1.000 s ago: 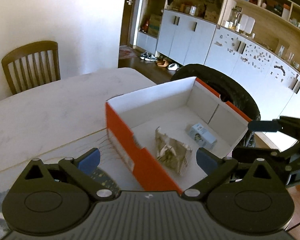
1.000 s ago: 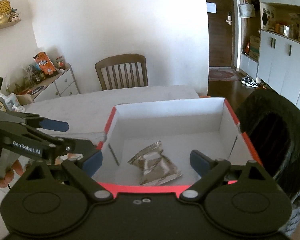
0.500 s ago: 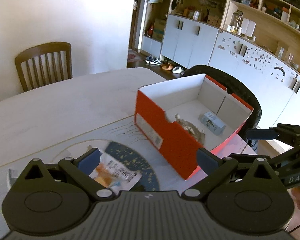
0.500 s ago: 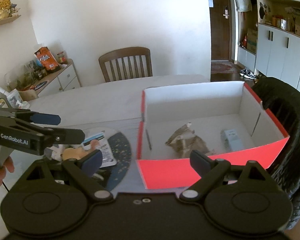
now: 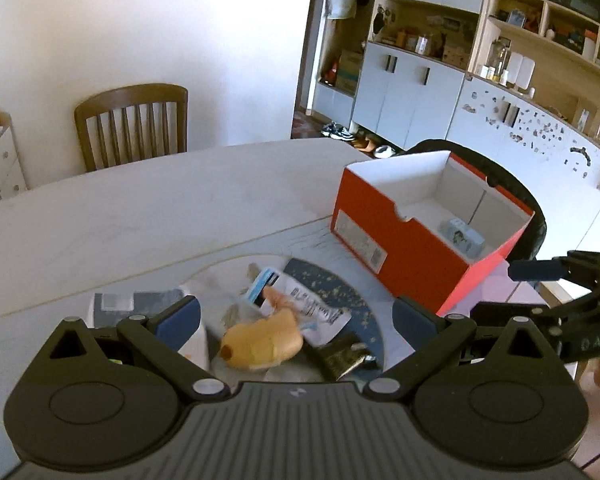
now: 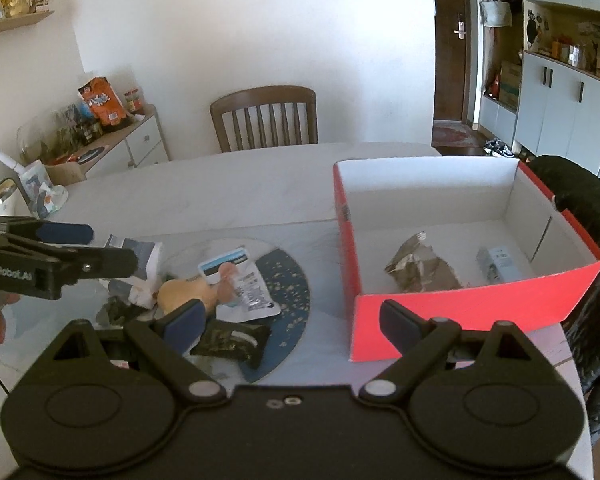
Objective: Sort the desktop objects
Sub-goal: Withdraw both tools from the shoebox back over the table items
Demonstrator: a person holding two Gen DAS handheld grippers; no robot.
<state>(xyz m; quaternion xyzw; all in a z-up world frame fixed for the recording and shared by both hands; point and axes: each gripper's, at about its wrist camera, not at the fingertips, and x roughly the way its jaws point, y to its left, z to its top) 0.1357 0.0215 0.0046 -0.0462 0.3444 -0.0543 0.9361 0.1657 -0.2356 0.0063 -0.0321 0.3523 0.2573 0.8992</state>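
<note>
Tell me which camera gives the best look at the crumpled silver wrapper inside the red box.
The right wrist view: it looks over the red box's low front wall, so the crumpled silver wrapper lies fully exposed on the floor. In the left wrist view, the box's near wall hides it.

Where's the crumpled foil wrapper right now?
In the right wrist view, the crumpled foil wrapper lies on the floor of the red box, left of the small blue carton.

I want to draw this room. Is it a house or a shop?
Most likely a house, a dining or living room. There is a wooden chair at a big pale table, shoes left on the floor, and wall cupboards with shelves full of household things.
</note>
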